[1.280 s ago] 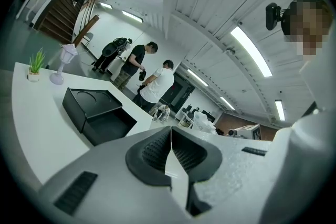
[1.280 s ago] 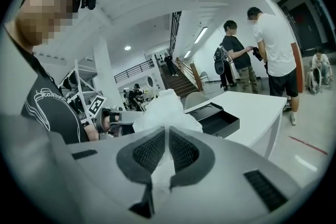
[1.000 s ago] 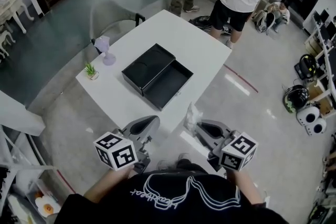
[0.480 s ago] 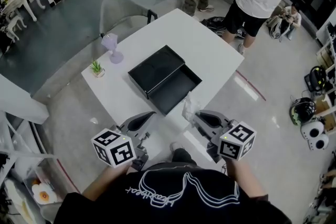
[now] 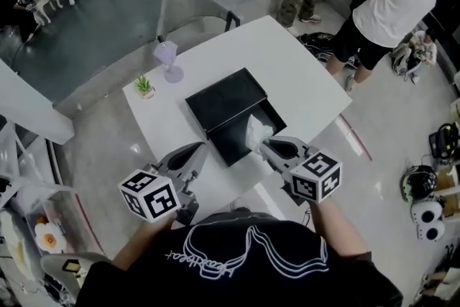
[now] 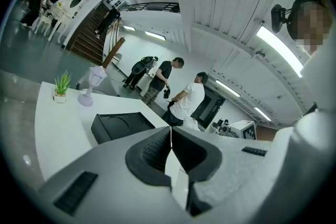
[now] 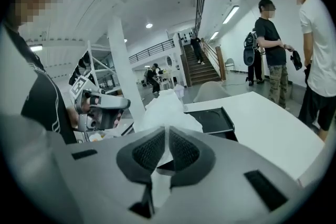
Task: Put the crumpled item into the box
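A black box lies on the white table (image 5: pixel 302 75), with its lid part (image 5: pixel 224 98) on the left and its open tray (image 5: pixel 241 144) nearer me. My right gripper (image 5: pixel 264 145) is shut on the white crumpled item (image 5: pixel 256 130), which hangs over the tray's near right side. In the right gripper view the crumpled item (image 7: pixel 167 108) sticks up from between the shut pads of that gripper (image 7: pixel 166 148), with the box (image 7: pixel 212 119) beyond. My left gripper (image 5: pixel 195 152) hovers by the table's front edge, shut and empty (image 6: pixel 170 140), with the box (image 6: pixel 122 126) ahead.
A purple lamp (image 5: pixel 167 60) and a small potted plant (image 5: pixel 145 86) stand at the table's left corner. A pale chair (image 5: pixel 188 7) sits behind the table. Two people (image 5: pixel 388 7) stand on the floor beyond the table's far right. Helmets (image 5: pixel 424 187) lie on the floor at right.
My right gripper has carried the crumpled item forward from the table's front edge to over the open tray. The left gripper has stayed near the front edge.
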